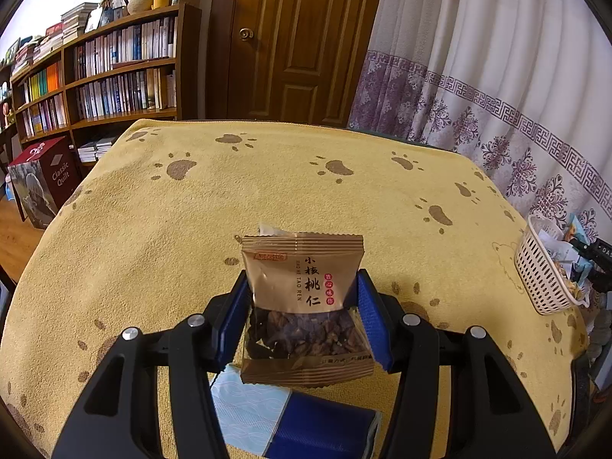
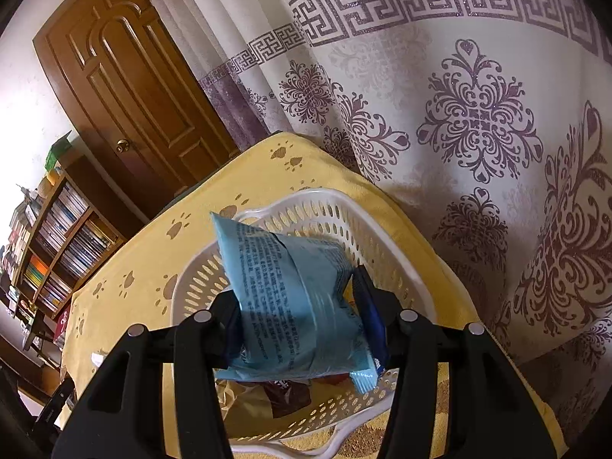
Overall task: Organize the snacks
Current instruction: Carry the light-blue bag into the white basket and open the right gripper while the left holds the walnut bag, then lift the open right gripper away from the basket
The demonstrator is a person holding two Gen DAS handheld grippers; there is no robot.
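Note:
In the left wrist view my left gripper [image 1: 302, 283] is shut on a brown walnut snack packet [image 1: 302, 298], held upright above the yellow paw-print tablecloth [image 1: 267, 183]. A blue-and-white packet [image 1: 290, 417] lies on the cloth just under it. The white perforated basket [image 1: 543, 275] stands at the table's right edge with several snacks inside. In the right wrist view my right gripper [image 2: 296, 294] is shut on a light blue snack packet [image 2: 290, 298], tilted and held over the white basket [image 2: 306, 195]. Other wrappers [image 2: 283, 397] lie in the basket's bottom.
A patterned curtain [image 2: 478, 122] hangs close behind the basket and the table's right side. A wooden door [image 1: 298, 38] is beyond the far edge. A bookshelf [image 1: 114, 65] and a red box [image 1: 46, 179] stand off the table's left.

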